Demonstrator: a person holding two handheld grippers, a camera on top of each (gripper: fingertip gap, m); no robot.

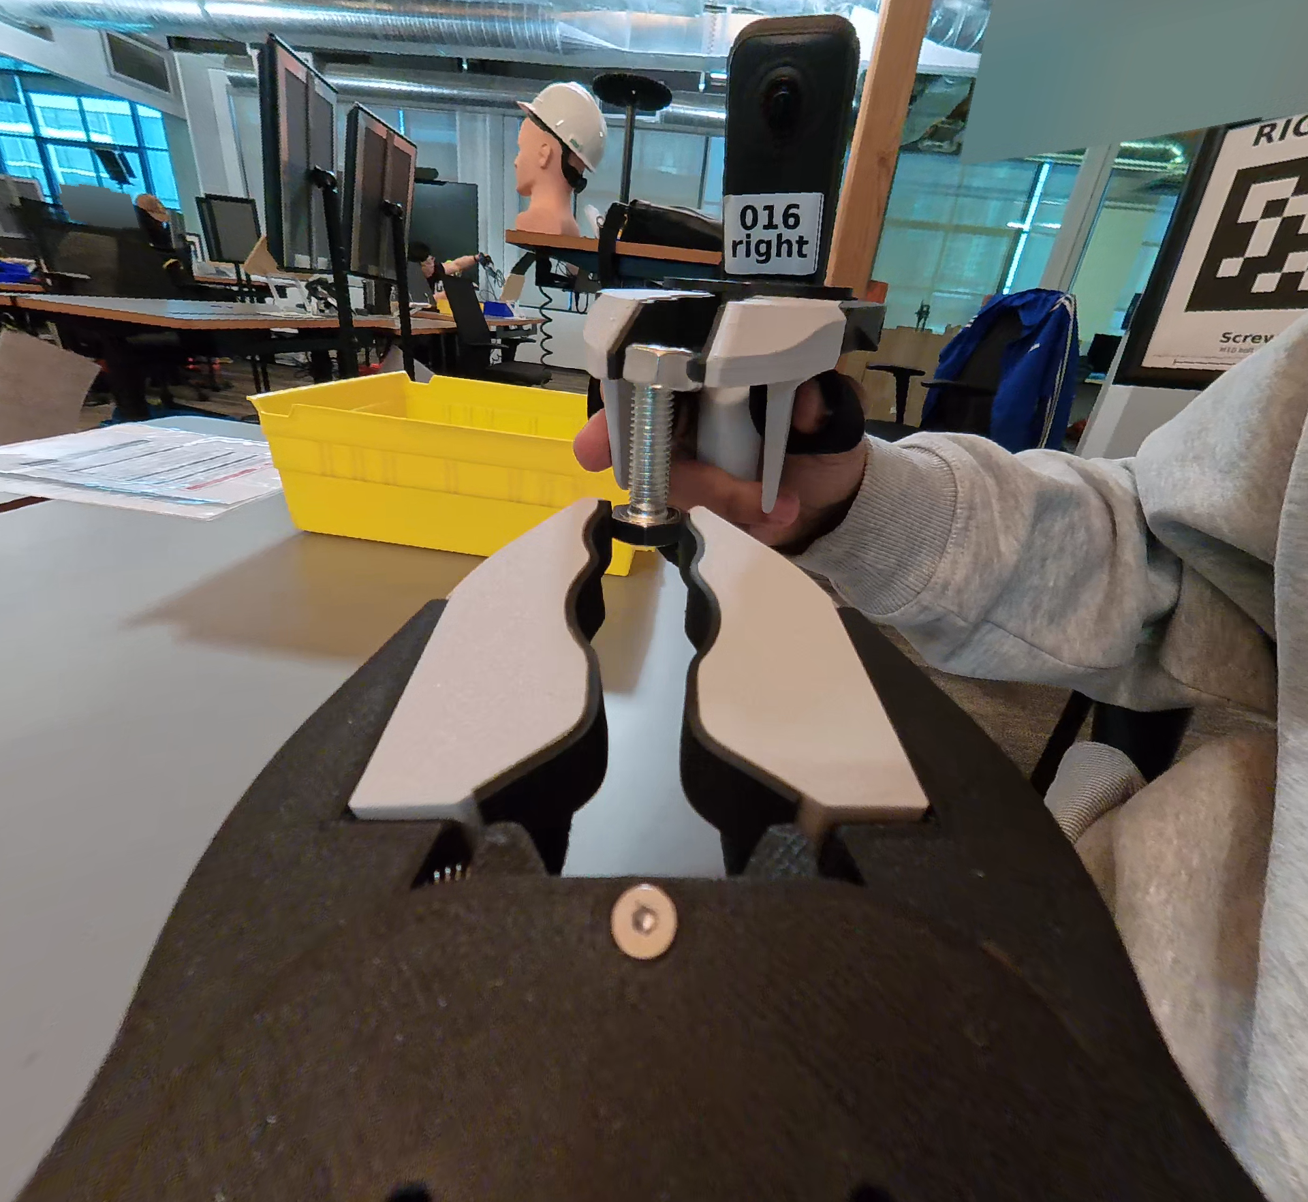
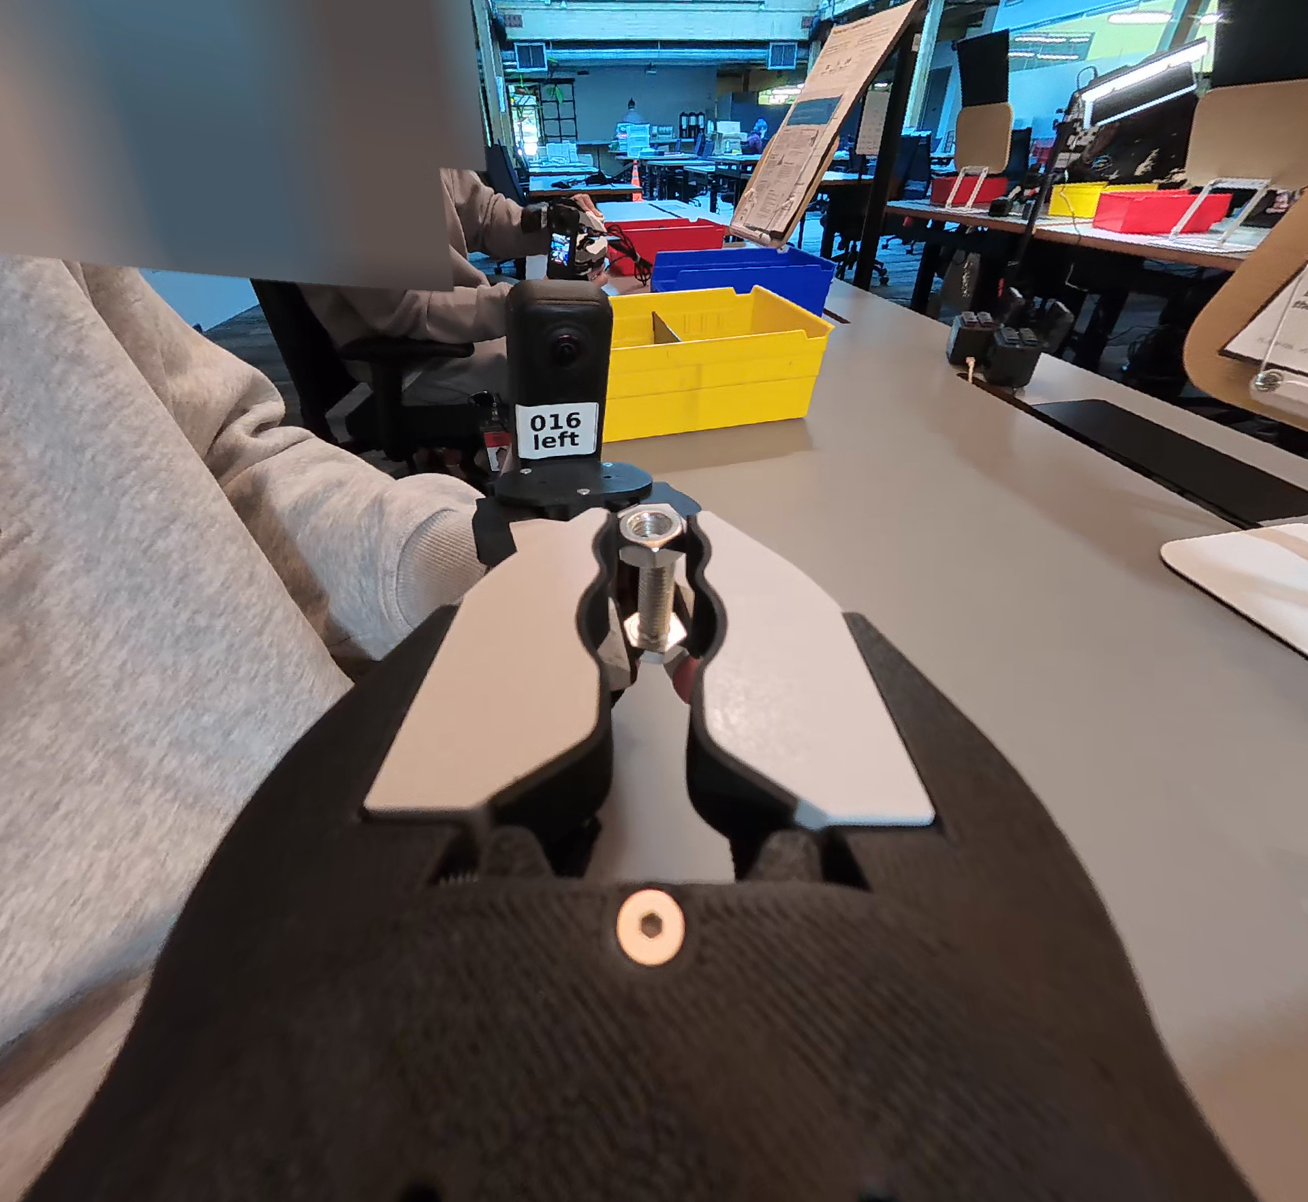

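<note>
The left hand-held gripper (image 1: 645,527) is clamped at its fingertips on a dark nut (image 1: 645,531) at the lower end of a silver bolt (image 1: 651,446), whose long axis stands upright toward 12 o'clock in the left wrist view. The right hand-held gripper (image 2: 650,534) is closed on the bolt's hex head (image 2: 650,529), so both hold the one fastener above the grey bench (image 2: 920,566). A yellow bin (image 2: 708,375) sits behind at 12 o'clock.

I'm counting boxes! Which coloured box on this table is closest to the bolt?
The yellow bin, the one with a divider inside. The blue bin sits behind it, and the red bin farther back still.
</note>
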